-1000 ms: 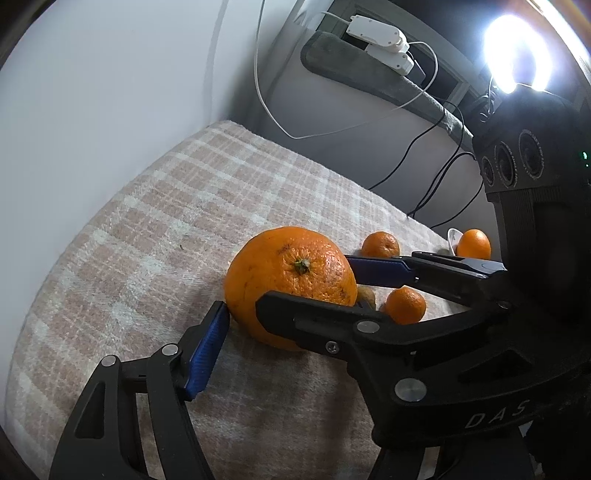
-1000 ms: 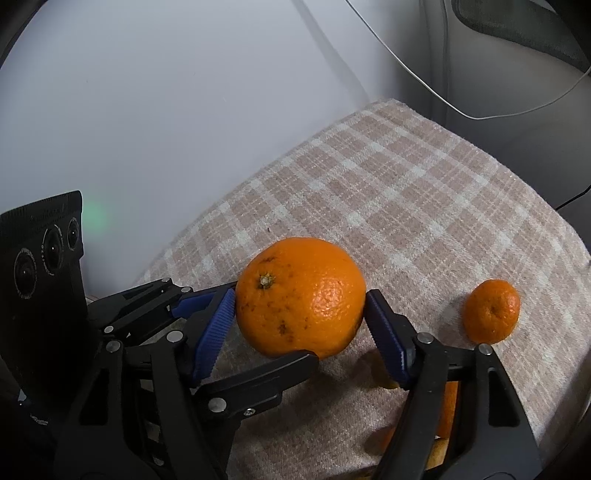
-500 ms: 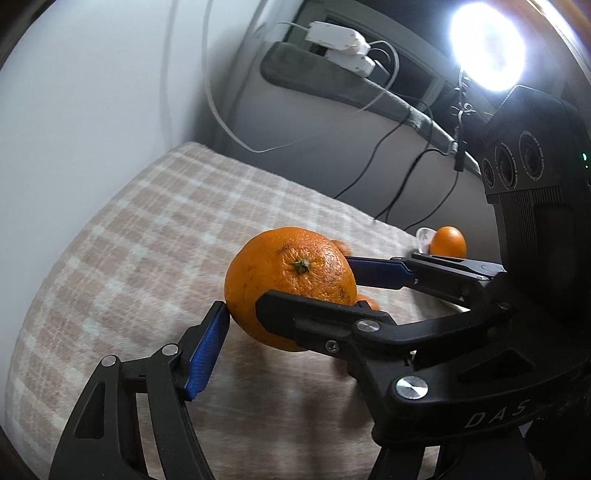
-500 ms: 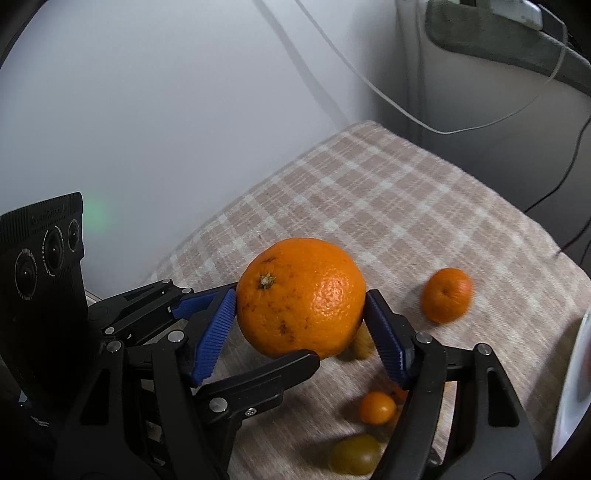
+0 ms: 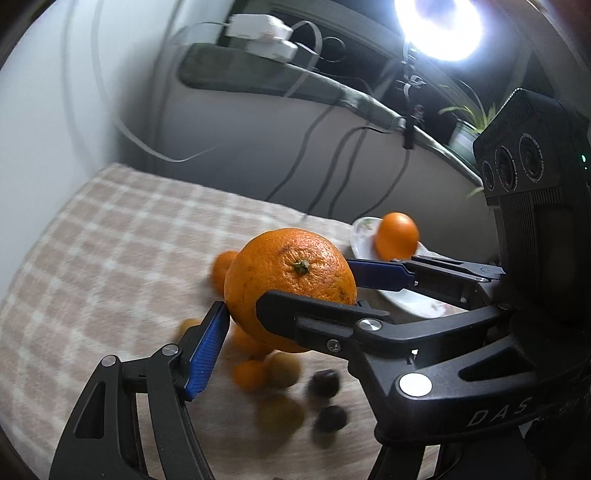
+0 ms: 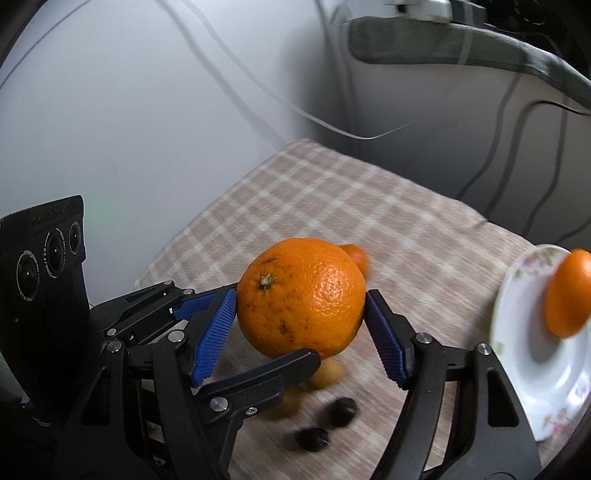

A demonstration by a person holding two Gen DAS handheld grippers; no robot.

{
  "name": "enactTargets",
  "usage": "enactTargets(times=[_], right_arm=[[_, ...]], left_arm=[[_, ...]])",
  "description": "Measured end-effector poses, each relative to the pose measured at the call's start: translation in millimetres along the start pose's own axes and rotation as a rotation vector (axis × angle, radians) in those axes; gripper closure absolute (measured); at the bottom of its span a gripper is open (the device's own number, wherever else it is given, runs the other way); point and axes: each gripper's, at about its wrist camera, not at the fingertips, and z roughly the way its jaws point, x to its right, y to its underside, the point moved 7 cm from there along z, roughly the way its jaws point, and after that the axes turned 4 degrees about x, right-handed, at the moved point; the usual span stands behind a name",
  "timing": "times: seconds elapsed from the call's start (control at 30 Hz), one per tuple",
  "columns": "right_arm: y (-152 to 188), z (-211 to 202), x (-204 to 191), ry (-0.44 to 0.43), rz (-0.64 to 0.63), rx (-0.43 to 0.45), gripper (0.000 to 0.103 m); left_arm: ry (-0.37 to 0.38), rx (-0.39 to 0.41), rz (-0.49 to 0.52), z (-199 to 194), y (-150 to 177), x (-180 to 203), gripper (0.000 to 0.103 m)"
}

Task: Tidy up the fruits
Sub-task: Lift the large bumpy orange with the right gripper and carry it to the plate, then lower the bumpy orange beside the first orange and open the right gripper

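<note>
A large orange [image 5: 290, 284] is held in the air between both grippers at once. My left gripper [image 5: 295, 291] is shut on it from its sides, and my right gripper [image 6: 299, 321] is shut on the same orange [image 6: 301, 297]. A white flowered plate [image 6: 532, 373] at the right holds a smaller orange [image 6: 569, 293]; both show in the left wrist view too, the plate [image 5: 417, 302] and the smaller orange [image 5: 397, 236]. Small orange, yellow and dark fruits [image 5: 280, 373] lie blurred on the checked cloth [image 5: 92, 258] below.
Another small orange [image 5: 221, 267] lies behind the held one. Cables [image 5: 332, 166] hang down the wall behind the table. A bright lamp [image 5: 439, 26] shines at the top right. The cloth's far edge meets the white wall [image 6: 129, 110].
Both grippers have carried the large orange up and to the right over the cloth. The plate with the smaller orange has come into view, and several small fruits now show below.
</note>
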Motion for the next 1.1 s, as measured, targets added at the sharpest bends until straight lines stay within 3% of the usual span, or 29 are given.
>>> enactTargets(times=[0.5,1.1], right_arm=[[25.9,-57.7,94.7,0.095,0.118,0.054,0.029],[54.6,-94.8,167.9,0.164,0.215,0.073,0.029]], left_arm=[[0.104,-0.052,0.095,42.7,3.0,85.8,0.035],[0.172,-0.12,0.167,89.0,11.3,153.8,0.035]])
